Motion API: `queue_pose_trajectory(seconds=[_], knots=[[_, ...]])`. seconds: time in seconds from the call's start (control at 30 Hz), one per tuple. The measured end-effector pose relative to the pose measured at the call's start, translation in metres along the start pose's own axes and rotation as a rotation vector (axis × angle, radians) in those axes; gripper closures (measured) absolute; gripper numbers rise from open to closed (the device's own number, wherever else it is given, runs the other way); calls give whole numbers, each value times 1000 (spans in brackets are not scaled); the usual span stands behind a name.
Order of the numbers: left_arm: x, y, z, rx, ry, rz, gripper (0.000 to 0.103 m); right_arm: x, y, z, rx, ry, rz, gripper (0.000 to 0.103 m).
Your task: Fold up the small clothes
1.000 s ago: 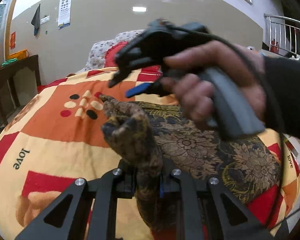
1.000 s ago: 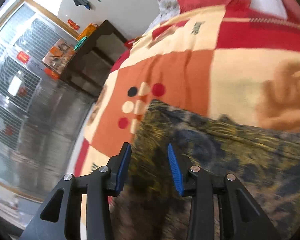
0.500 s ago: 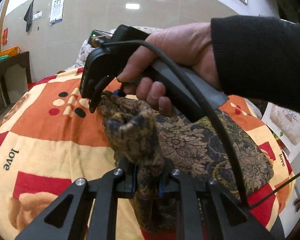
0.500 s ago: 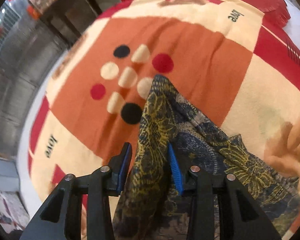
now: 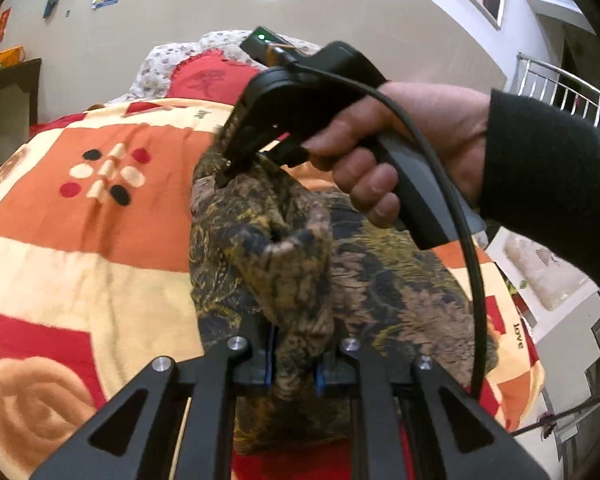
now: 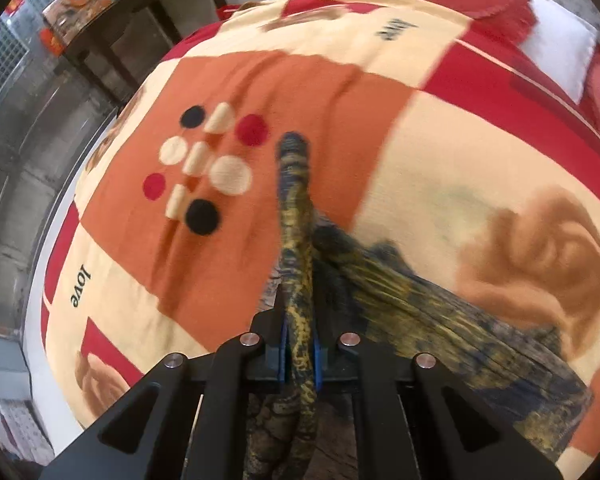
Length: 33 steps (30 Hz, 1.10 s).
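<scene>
A dark garment [image 5: 380, 280] with a gold and brown floral print lies on a bed blanket [image 5: 80, 240]. My left gripper [image 5: 294, 364] is shut on a bunched fold of the garment at its near edge. My right gripper [image 5: 236, 160] shows in the left wrist view, held by a hand, pinching the garment's far corner. In the right wrist view my right gripper [image 6: 300, 356] is shut on a thin edge of the garment [image 6: 296, 208], which stands up between the blue pads. The rest of the garment [image 6: 440, 320] trails to the right on the blanket.
The blanket [image 6: 300, 92] has orange, cream and red squares with dots, roses and the word "love". Red and floral pillows [image 5: 204, 76] lie at the head of the bed. A dark side table [image 6: 112, 20] stands to the left. A white box [image 5: 540, 272] is at the right.
My right gripper has closed on the garment's far corner; its jaws were open a second ago. The left gripper keeps its hold while the view shifts slightly.
</scene>
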<state>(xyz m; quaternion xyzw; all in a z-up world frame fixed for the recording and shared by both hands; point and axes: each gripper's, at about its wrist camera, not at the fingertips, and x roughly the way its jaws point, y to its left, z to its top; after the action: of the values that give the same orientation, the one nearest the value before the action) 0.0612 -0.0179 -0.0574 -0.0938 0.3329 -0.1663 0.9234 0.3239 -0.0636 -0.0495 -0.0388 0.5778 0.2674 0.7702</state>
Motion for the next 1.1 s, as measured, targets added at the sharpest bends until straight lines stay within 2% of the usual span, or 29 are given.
queue_pose_trajectory(seconds=[0.27, 0.43, 0.67, 1.1], knots=[[13, -54, 2, 70, 39, -87, 89, -39, -56, -30, 32, -29, -42, 93], [30, -84, -2, 108, 82, -133, 89, -51, -89, -52, 26, -10, -111, 93], [50, -129, -8, 151, 132, -193, 89, -72, -131, -83, 21, 8, -163, 93], [77, -195, -33, 223, 200, -236, 89, -93, -195, -129, 79, 11, -188, 93]])
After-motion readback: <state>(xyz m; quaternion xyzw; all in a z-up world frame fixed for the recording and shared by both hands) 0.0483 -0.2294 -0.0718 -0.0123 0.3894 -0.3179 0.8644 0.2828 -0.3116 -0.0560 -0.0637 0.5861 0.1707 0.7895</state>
